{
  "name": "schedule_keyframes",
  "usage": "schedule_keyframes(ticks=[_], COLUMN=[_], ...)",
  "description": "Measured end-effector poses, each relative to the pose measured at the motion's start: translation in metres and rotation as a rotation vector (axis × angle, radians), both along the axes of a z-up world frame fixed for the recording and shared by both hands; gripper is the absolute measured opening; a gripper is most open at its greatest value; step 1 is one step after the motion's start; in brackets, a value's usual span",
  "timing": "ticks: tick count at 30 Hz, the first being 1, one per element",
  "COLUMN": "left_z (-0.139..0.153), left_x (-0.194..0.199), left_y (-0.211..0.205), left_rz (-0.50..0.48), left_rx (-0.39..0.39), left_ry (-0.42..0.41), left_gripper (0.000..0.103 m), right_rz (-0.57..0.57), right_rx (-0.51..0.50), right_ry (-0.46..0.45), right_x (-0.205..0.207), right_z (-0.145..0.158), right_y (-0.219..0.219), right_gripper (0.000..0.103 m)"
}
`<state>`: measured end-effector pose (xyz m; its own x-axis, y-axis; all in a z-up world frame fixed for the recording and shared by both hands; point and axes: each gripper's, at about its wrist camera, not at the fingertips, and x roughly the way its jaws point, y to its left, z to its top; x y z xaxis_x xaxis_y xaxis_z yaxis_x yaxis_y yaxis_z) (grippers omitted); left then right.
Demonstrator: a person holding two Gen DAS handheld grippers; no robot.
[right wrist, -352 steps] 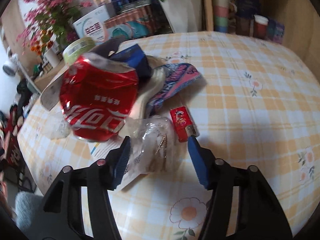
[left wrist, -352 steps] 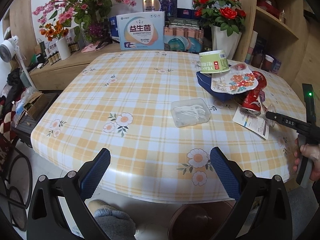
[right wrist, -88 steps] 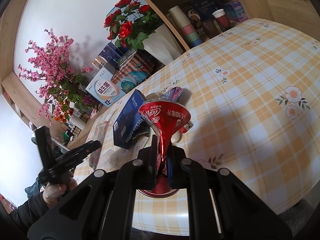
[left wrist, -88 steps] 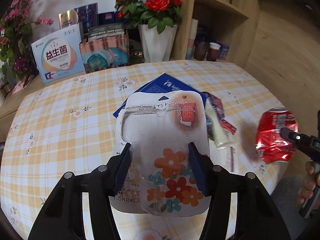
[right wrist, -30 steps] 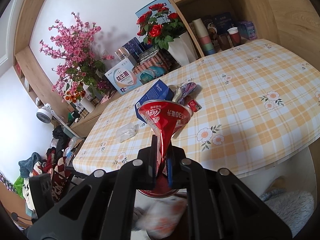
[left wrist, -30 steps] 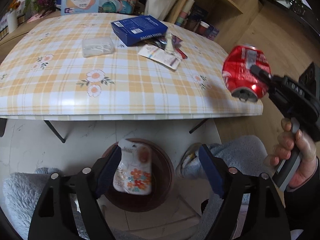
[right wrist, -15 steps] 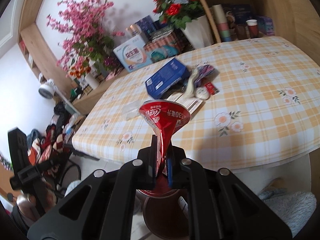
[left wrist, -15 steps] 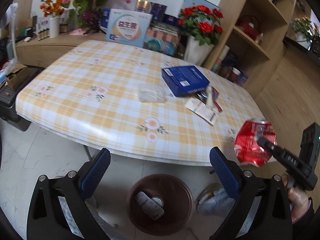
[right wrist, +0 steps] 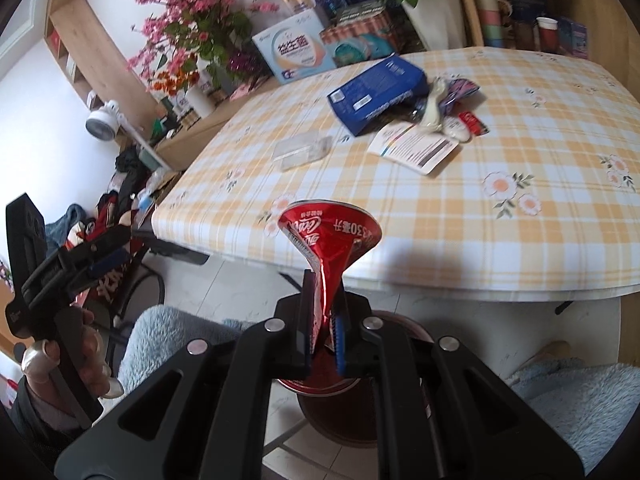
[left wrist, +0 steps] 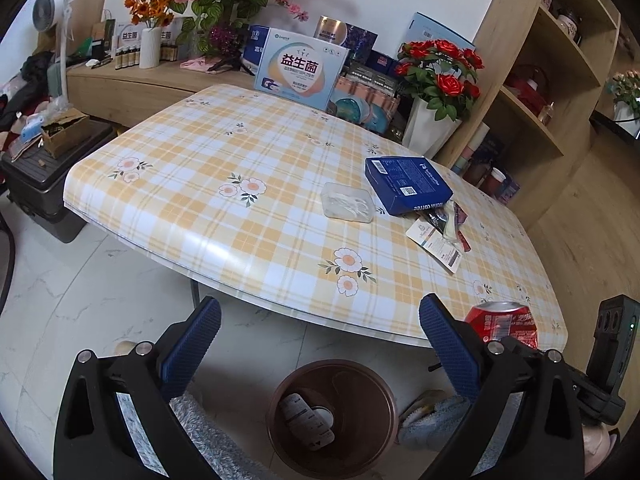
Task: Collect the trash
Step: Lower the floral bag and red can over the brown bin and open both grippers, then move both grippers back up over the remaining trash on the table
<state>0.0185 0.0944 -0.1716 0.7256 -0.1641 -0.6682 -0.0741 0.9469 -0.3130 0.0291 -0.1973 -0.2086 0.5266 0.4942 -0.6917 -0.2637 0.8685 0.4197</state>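
My right gripper [right wrist: 323, 316] is shut on a crushed red cola can [right wrist: 330, 240] and holds it over the brown trash bin [right wrist: 360, 416] on the floor in front of the table. The can also shows in the left wrist view [left wrist: 502, 322], beside the bin [left wrist: 384, 396], which holds a plastic package [left wrist: 306, 420]. My left gripper [left wrist: 320, 348] is open and empty above the bin. On the table lie a blue box [left wrist: 406, 184], a clear plastic box [left wrist: 347, 202], a paper tag [left wrist: 434, 246] and small wrappers [left wrist: 452, 218].
The checkered table [left wrist: 240, 184] stands ahead, its back edge lined with flower vases [left wrist: 428, 128] and a white product box [left wrist: 298, 68]. Wooden shelves [left wrist: 552, 80] rise at the right. A black crate [left wrist: 44, 184] sits on the floor at left. Fuzzy slippers [right wrist: 576, 404] flank the bin.
My right gripper has lowered the can toward the bin. My left gripper has drawn back and turned left, still open, so more of the table's left side shows.
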Motion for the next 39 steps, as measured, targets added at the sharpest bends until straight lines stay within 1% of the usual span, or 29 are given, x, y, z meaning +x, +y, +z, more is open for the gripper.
schedule_keyframes(ticks=[3,4,5,8,9,10,11,12,13,14,15,17,20,22,26,28,33,39], left_z=[-0.002,-0.003,-0.004,-0.003,0.000,0.003,0.005,0.008,0.011,0.013,0.014,0.016,0.015,0.010,0.002,-0.001,-0.009,-0.021], left_x=[-0.004,-0.005,-0.005,-0.004,-0.004,-0.004,-0.004,-0.004,-0.004,-0.003,-0.002,-0.002,-0.001,-0.001,-0.004,-0.004,0.000,0.014], left_y=[0.004,0.005,0.006,0.008,0.008,0.008,0.007,0.007,0.007,0.008,0.008,0.008,0.009,0.008,0.005,0.005,0.004,-0.005], left_rz=[0.011,0.016,0.021,0.030,0.028,0.026,0.023,0.022,0.024,0.026,0.025,0.028,0.040,0.033,0.018,0.018,0.015,-0.027], left_rx=[0.000,-0.002,-0.004,-0.017,-0.018,-0.015,-0.008,0.000,0.009,0.013,0.013,0.014,0.019,0.010,0.036,0.035,0.038,0.050], left_ry=[0.002,0.004,0.009,0.019,0.014,0.007,-0.001,-0.008,-0.013,-0.010,-0.006,-0.014,-0.020,-0.006,0.008,0.014,0.037,0.078], left_gripper=[0.097,0.097,0.097,0.097,0.097,0.097,0.097,0.097,0.097,0.097,0.097,0.097,0.097,0.097,0.097,0.097,0.097,0.097], right_rz=[0.026,0.033,0.039,0.047,0.044,0.031,0.015,-0.001,-0.014,-0.033,-0.049,-0.085,-0.159,-0.196,-0.252,-0.276,-0.293,-0.276], right_rx=[-0.012,-0.016,-0.021,-0.031,-0.034,-0.039,-0.037,-0.037,-0.039,-0.049,-0.058,-0.075,-0.116,-0.131,-0.157,-0.180,-0.212,-0.236], right_ry=[0.025,0.034,0.048,0.063,0.064,0.060,0.050,0.042,0.037,0.036,0.034,0.005,-0.047,-0.049,-0.040,-0.040,-0.028,-0.038], right_x=[-0.002,-0.003,-0.004,-0.006,-0.006,-0.006,-0.005,-0.004,-0.002,0.000,0.003,0.006,0.008,0.010,0.011,0.010,0.013,0.022], right_z=[-0.004,-0.006,-0.008,-0.010,-0.009,-0.008,-0.006,-0.003,-0.001,0.001,0.004,0.011,0.018,0.018,0.011,0.006,-0.002,-0.010], right_y=[0.009,0.012,0.015,0.021,0.022,0.022,0.020,0.018,0.015,0.012,0.009,0.002,-0.012,-0.021,-0.040,-0.046,-0.052,-0.055], right_gripper=[0.012,0.017,0.030,0.038,0.043,0.055,0.061,0.062,0.068,0.077,0.081,0.094,0.097,0.097,0.097,0.097,0.097,0.097])
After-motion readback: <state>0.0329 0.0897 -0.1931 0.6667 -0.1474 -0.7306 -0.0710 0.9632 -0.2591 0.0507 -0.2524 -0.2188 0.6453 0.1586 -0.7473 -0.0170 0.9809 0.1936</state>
